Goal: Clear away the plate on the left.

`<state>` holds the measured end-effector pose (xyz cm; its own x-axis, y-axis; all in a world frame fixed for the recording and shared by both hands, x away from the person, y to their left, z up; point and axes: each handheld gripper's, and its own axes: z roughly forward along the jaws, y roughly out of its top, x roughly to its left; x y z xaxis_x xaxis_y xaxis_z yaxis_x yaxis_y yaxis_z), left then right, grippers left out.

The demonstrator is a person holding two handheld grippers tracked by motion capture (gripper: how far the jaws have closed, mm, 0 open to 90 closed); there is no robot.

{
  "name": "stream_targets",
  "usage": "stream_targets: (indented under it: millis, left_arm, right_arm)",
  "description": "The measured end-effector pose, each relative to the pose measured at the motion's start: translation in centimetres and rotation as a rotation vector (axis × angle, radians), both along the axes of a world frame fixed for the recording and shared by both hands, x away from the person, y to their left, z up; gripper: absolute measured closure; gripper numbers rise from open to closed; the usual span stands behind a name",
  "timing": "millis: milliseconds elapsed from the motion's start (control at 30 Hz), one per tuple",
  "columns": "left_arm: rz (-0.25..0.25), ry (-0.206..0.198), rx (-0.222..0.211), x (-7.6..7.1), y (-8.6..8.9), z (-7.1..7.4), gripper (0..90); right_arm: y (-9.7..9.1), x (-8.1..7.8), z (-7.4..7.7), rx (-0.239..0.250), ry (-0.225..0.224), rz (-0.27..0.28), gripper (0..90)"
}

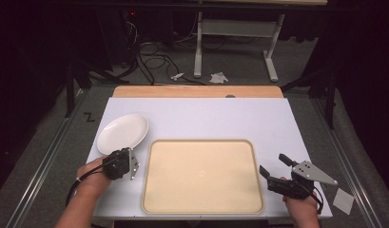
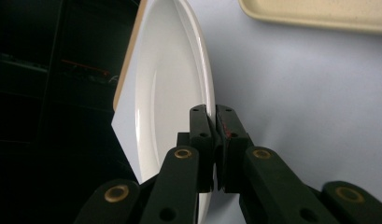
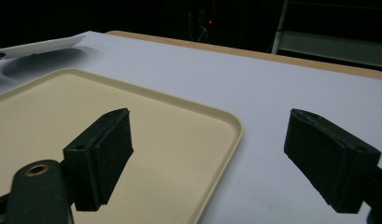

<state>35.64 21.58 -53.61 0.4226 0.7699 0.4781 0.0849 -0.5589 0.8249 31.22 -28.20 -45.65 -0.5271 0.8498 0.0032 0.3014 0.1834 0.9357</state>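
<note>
A white plate point(image 1: 123, 133) sits at the table's left, its near rim pinched between the jaws of my left gripper point(image 1: 118, 153). In the left gripper view the plate point(image 2: 170, 79) stands on edge in the picture, and the left gripper point(image 2: 212, 116) is shut on its rim. In the right gripper view the plate point(image 3: 44, 45) hangs tilted above its shadow. A beige tray point(image 1: 201, 141) lies empty in the middle front. My right gripper point(image 1: 273, 164) rests just right of the tray, open, with nothing between its fingers point(image 3: 102, 154).
The white tabletop point(image 1: 220, 118) ends in a wooden strip point(image 1: 197, 91) at the back. Cables point(image 1: 154, 61) and a white table frame point(image 1: 235, 42) are on the floor beyond. A paper square point(image 1: 343, 200) lies on the floor at the right.
</note>
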Motion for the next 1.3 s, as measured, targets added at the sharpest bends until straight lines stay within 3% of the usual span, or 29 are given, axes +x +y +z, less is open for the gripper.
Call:
stream_targets:
  millis: [267,333,367,533,700,867,1300]
  left_arm:
    - [-0.017,-0.051,-0.067,-1.0,-0.4,1.4,87.5]
    - [-0.019,-0.056,-0.058,-1.3,-0.5,1.8,87.5]
    - [-0.024,-0.060,-0.084,-1.4,-0.7,1.9,87.5]
    - [-0.037,-0.082,-0.101,-2.5,-1.2,2.8,87.5]
    - [-0.059,-0.091,-0.088,-3.4,-1.8,3.3,87.4]
    - [-0.091,-0.095,-0.111,-4.0,-2.7,3.7,87.4]
    - [-0.156,-0.097,-0.120,-5.1,-4.7,4.3,87.5]
  right_arm:
    - [0.0,0.0,0.0,0.000,0.001,-0.002,16.2]
    - [0.1,0.0,0.1,-0.001,0.001,-0.003,16.2]
    - [0.1,0.0,0.1,-0.001,0.001,-0.003,16.2]
    - [0.0,-0.1,0.1,0.006,-0.005,-0.001,16.2]
    - [0.1,0.0,0.1,0.003,-0.003,-0.001,16.2]
    - [0.1,0.0,0.1,0.006,0.001,-0.003,16.2]
    - [0.0,0.0,0.1,0.003,-0.003,-0.001,16.2]
